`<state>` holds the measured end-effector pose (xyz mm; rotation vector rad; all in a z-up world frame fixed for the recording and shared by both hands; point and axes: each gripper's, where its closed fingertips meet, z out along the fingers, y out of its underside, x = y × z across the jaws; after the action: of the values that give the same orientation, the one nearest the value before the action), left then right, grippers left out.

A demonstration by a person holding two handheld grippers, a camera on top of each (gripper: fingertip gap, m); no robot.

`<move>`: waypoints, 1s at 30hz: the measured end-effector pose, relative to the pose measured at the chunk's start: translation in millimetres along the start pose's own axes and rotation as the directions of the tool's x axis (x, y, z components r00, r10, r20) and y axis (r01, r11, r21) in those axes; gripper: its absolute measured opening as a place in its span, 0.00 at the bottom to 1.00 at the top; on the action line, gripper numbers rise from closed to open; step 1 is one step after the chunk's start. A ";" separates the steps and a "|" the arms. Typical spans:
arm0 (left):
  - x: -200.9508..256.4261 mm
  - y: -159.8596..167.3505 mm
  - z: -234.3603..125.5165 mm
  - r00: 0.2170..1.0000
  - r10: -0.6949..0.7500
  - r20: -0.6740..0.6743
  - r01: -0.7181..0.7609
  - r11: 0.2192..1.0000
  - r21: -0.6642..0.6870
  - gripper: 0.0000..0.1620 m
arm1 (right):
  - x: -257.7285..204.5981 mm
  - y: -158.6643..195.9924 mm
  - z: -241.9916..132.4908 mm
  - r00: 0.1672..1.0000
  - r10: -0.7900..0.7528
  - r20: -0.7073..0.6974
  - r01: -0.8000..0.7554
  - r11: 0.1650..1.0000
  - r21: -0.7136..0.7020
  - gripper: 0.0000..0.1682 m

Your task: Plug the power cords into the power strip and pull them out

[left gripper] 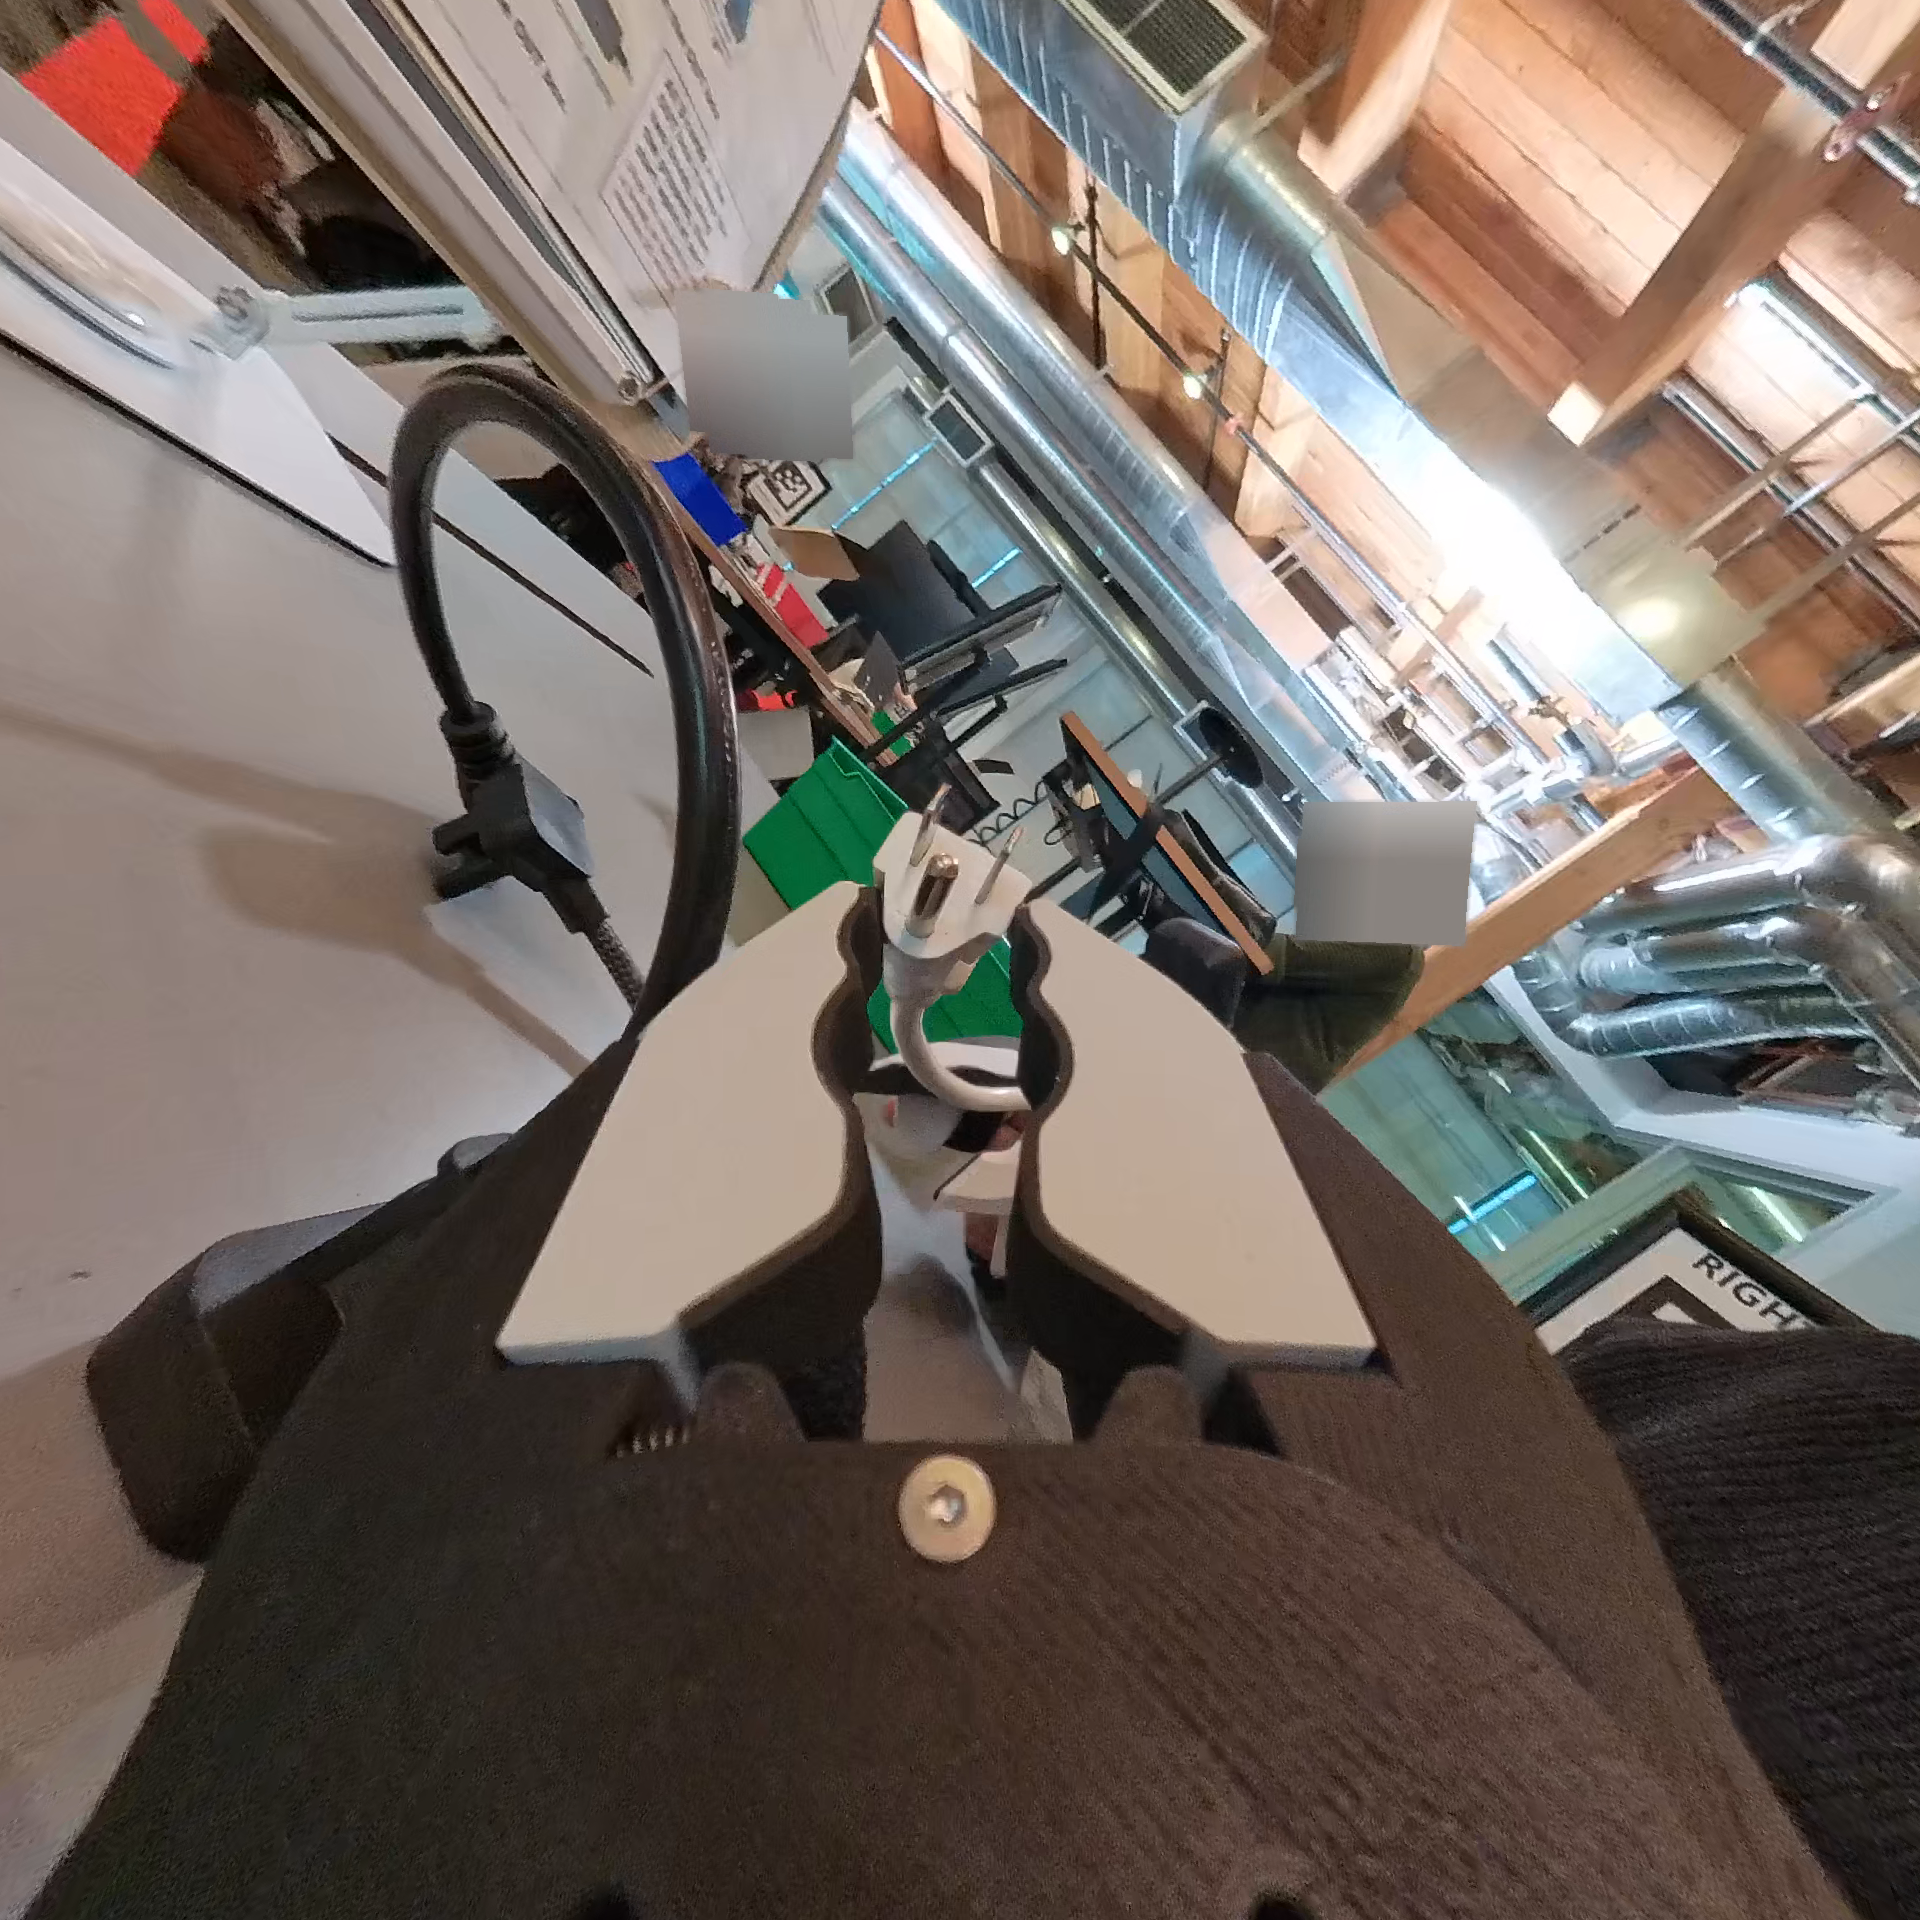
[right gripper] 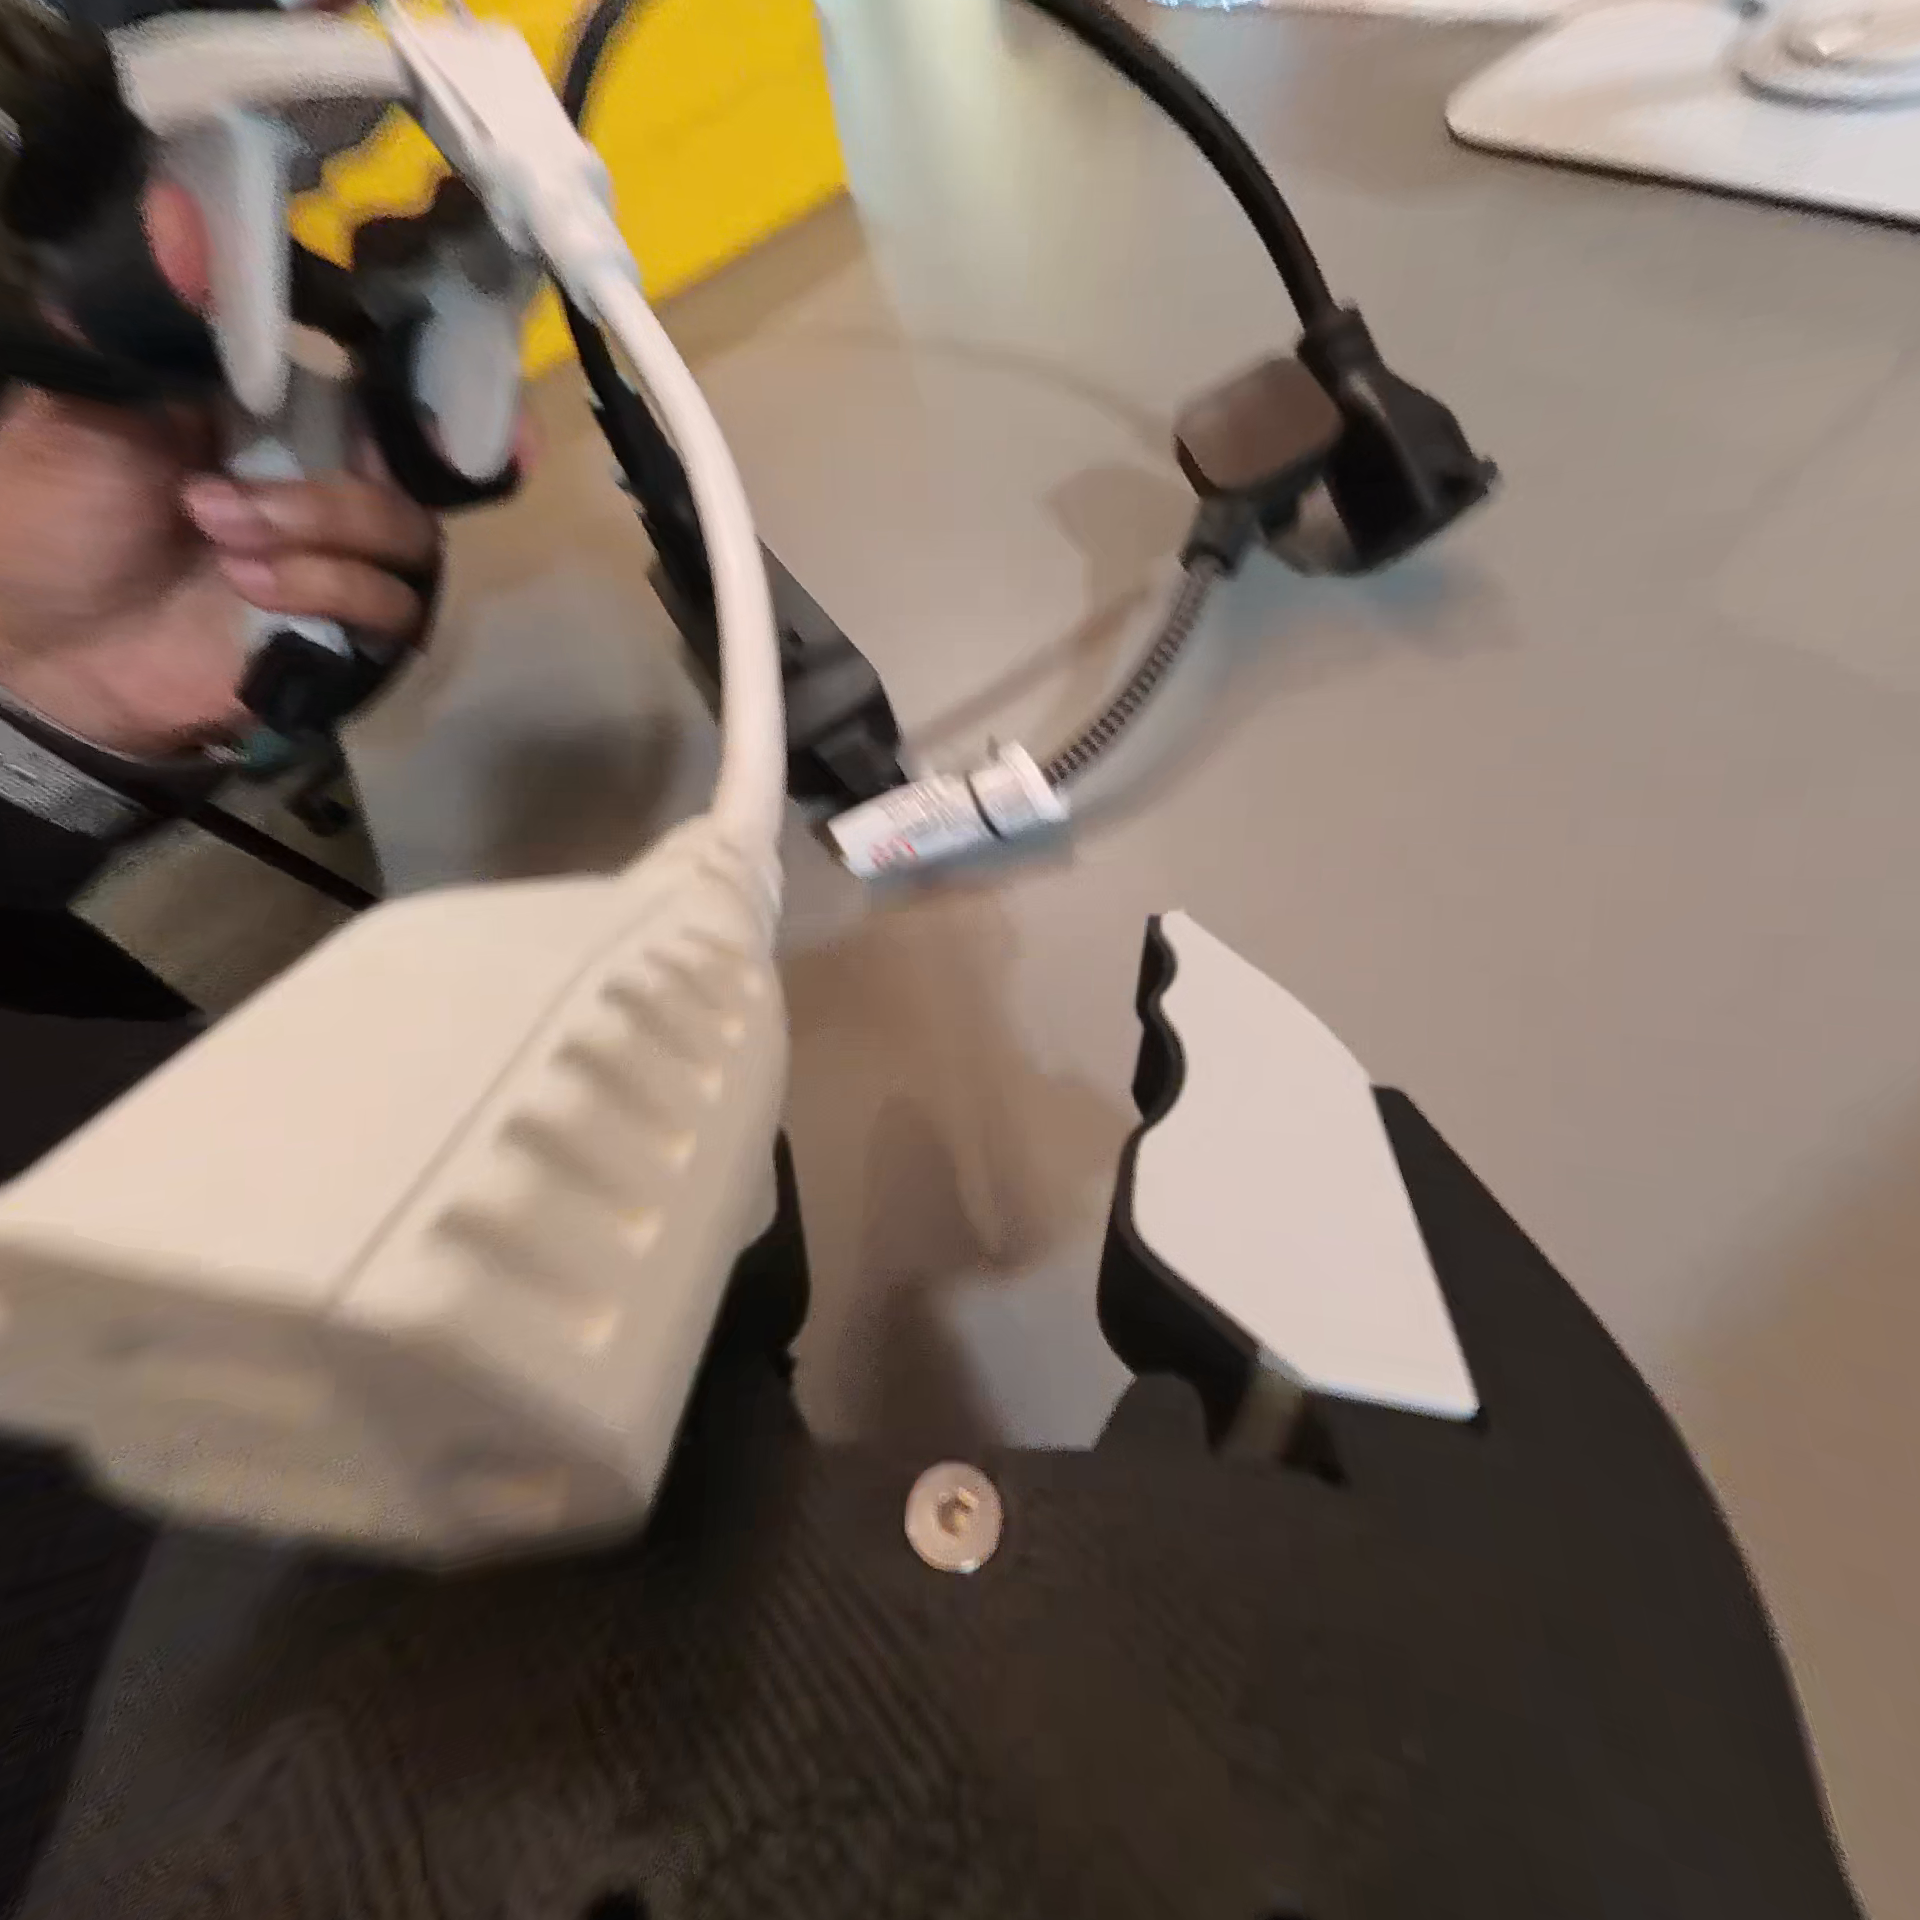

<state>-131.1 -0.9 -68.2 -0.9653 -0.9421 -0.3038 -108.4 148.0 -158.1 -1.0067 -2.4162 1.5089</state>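
In the left wrist view my left gripper (left gripper: 940,920) is shut on a white three-prong plug (left gripper: 940,883), held up in the air with its prongs pointing away. Its white cord (left gripper: 961,1075) curls back between the fingers. In the right wrist view that white cord (right gripper: 717,499) runs from the left gripper (right gripper: 312,260), blurred at top left, down to a white power strip end (right gripper: 416,1195) that lies across my right gripper's left finger. My right gripper (right gripper: 966,1039) is open, with bare table showing between its fingers. A black plug (right gripper: 1392,447) with a looping black cord (left gripper: 686,623) rests on the table.
A grey table (right gripper: 1455,831) carries a braided cable (right gripper: 1132,686) with white labels (right gripper: 945,810), a brown adapter block (right gripper: 1257,426) and a black block (right gripper: 821,665). A yellow box (right gripper: 675,135) stands at the back left, a white stand base (right gripper: 1662,114) at the back right. A green bin (left gripper: 831,831) sits beyond the table.
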 end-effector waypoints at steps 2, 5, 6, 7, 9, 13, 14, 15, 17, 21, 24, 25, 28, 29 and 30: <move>-3.1 -2.0 -1.3 1.000 0.011 0.023 -0.012 1.000 0.007 0.15 | 13.9 12.2 -7.7 0.997 -0.009 -0.081 0.004 0.998 -0.066 0.40; -5.2 -3.1 -1.6 0.999 0.019 0.038 -0.020 1.000 0.015 0.15 | 18.0 9.9 -13.5 0.994 0.073 -0.084 -0.077 0.995 -0.055 0.34; -5.7 -3.0 -1.9 0.999 0.025 0.045 -0.026 1.000 0.017 0.15 | 20.8 7.6 -15.9 0.990 0.114 -0.085 -0.118 0.992 -0.040 0.33; -6.2 -3.0 -2.1 0.998 0.029 0.052 -0.030 0.999 0.019 0.15 | 27.1 4.0 -20.0 0.984 0.144 -0.107 -0.146 0.989 -0.009 0.30; -6.9 -3.8 -2.9 0.998 0.028 0.058 -0.029 0.999 0.027 0.15 | 39.4 -0.1 -29.7 0.970 0.188 -0.152 -0.187 0.982 0.022 0.27; -8.8 -4.4 -4.4 0.998 0.007 0.062 -0.010 0.999 0.042 0.15 | 68.9 -17.4 -60.5 0.921 0.026 -0.389 -0.004 0.998 0.058 0.25; -9.1 -4.4 -4.6 0.998 -0.007 0.059 0.004 0.999 0.049 0.15 | 69.3 -31.7 -69.7 0.890 -0.035 -0.454 0.089 0.991 0.097 0.22; -9.7 -4.6 -5.3 0.998 -0.020 0.058 0.016 0.998 0.056 0.15 | 65.5 -48.6 -79.1 0.850 -0.090 -0.518 0.190 0.971 0.144 0.20; -9.9 -6.6 -6.9 0.998 -0.061 0.035 0.058 0.995 0.081 0.15 | 50.6 -80.6 -98.8 0.744 -0.187 -0.641 0.395 0.897 0.196 0.20; -11.9 -9.1 -10.6 0.988 -0.157 -0.014 0.157 0.979 0.128 0.14 | 38.1 -97.4 -107.9 0.629 -0.305 -0.715 0.556 0.820 0.139 0.20; -14.1 -11.8 -13.8 0.979 -0.200 -0.035 0.203 0.966 0.161 0.15 | 68.3 -67.4 -95.1 0.729 -0.248 -0.638 0.382 0.921 0.079 0.25; -15.2 -12.1 -14.6 0.977 -0.209 -0.033 0.212 0.963 0.166 0.15 | 78.4 -58.3 -94.8 0.768 -0.183 -0.614 0.300 0.950 0.093 0.29; -15.9 -12.0 -15.4 0.978 -0.209 -0.025 0.210 0.962 0.172 0.15 | 91.6 -57.6 -109.3 0.827 -0.010 -0.562 0.171 0.957 0.234 0.30; -15.3 -11.2 -14.5 0.979 -0.202 -0.023 0.203 0.965 0.167 0.15 | 85.5 -65.7 -112.5 0.848 0.011 -0.531 0.171 0.941 0.292 0.29; -14.3 -10.1 -13.2 0.981 -0.194 -0.024 0.195 0.967 0.162 0.14 | 72.3 -76.1 -110.8 0.877 0.006 -0.480 0.185 0.919 0.348 0.29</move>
<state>-138.3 -19.7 -76.8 -0.7216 -1.0405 -0.3883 -152.6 253.0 -56.6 -1.0087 -1.7205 1.4196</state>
